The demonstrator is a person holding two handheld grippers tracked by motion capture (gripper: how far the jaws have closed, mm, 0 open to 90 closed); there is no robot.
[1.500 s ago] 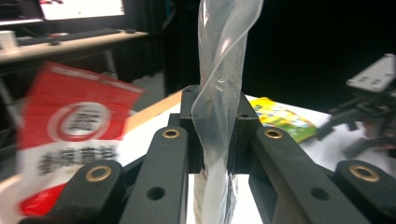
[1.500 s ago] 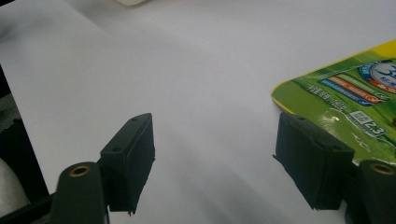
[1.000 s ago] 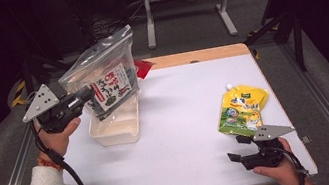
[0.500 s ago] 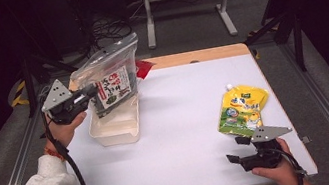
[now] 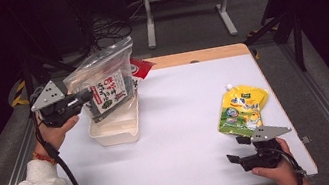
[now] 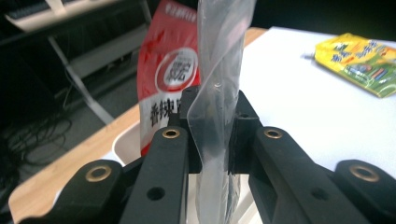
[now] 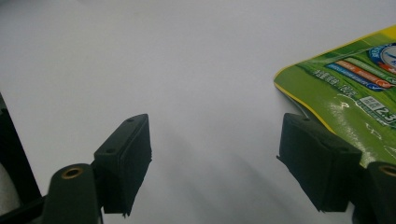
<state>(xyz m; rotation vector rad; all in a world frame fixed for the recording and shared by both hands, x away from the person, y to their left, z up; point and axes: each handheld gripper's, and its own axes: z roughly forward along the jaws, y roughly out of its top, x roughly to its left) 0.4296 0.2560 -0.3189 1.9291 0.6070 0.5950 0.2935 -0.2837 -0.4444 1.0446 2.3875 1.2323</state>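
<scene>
Two tools: our left tool [image 5: 83,96] is clamped on the clear bag's [image 5: 109,84] limp, slippery edge above the white tub [image 5: 114,131]; we should grip deep. Our right tool [image 5: 238,159] gapes empty, jaws just widening, beside the yellow pouch [image 5: 242,110] on the worktop [image 5: 181,115].

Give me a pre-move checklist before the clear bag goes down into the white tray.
1. Left gripper clamped on the clear bag: ok.
2. Bag over the white tray: ok.
3. Room for it inside the tray: cannot tell; the bag hides the inside.
4. Red packet behind the bag, out of its way: cannot tell.
5. Right gripper open, nothing between its jaws: ok.
6. Yellow pouch flat on the table, apart from the tray: ok.
</scene>
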